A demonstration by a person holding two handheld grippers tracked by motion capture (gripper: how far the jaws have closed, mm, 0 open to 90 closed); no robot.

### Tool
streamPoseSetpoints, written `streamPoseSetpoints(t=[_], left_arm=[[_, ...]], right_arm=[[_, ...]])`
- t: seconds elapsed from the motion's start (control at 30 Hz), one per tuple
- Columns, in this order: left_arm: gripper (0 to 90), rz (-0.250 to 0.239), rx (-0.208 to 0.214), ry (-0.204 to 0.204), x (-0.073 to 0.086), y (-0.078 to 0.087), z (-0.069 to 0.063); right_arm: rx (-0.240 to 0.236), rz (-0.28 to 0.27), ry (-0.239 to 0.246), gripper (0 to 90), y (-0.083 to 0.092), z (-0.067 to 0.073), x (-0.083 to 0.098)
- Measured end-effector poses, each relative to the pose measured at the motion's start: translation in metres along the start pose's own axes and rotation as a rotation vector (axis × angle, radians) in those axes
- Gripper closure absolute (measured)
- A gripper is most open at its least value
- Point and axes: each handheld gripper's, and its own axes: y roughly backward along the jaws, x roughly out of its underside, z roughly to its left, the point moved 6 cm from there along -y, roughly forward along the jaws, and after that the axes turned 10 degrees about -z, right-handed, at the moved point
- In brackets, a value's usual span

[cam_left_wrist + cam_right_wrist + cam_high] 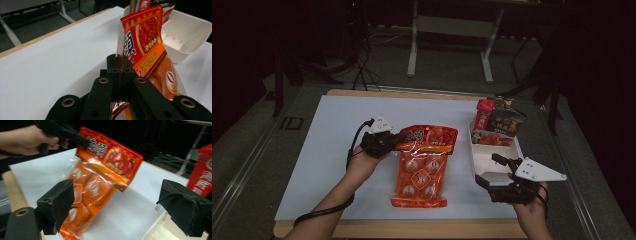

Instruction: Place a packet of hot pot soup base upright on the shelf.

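Your white table (332, 150) carries the scene, and your left forearm comes in from the lower edge, angled up and to the right, with the wrist bent so the left gripper (398, 140) points level across the table. Its jaws are pressed together on the top corner of the orange snack bag (424, 165), lifting the red header while the bag's lower end lies on the table. Your right hand sits low at the right, holding the right gripper (497, 170) at the near end of the white tray (492, 155), jaws spread wide with nothing between them. The bag's header bears large Chinese characters; I cannot read them for certain.
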Motion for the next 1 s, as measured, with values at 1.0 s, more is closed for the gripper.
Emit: streamPoseSetpoints(t=[1.0], left_arm=[[90.0,-0.166,0.142,-0.122,-0.028,0.034,-0.055]], right_arm=[[-0.051,-0.009,-0.072,13.5,-0.009,0.009,-0.004]])
